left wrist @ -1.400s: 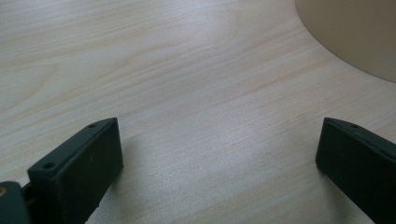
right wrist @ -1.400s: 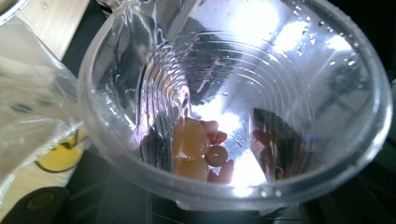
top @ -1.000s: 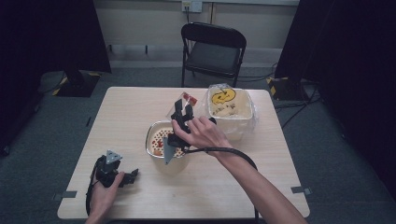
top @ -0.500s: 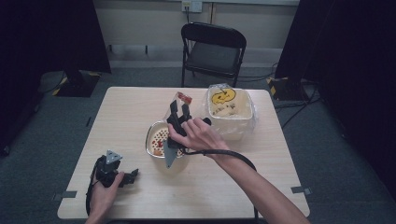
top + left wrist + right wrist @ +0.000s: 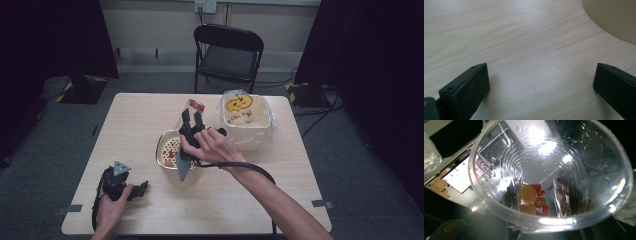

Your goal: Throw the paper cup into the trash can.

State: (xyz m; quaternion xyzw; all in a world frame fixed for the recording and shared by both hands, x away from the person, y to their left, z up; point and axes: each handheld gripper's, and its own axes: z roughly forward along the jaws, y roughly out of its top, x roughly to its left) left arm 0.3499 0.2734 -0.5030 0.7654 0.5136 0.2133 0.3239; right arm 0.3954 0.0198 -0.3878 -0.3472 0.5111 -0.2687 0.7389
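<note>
right gripper jaws pinch a clear plastic cup holding candies; left gripper rests on table, jaws spread

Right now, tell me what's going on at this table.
A person works with a tool in each hand. The right tool holds a clear plastic cup above a metal bowl of small red and yellow pieces; a few such pieces sit in the cup's bottom. The left tool rests open on the wooden table, holding nothing. A lined white bin stands beside the bowl.
</note>
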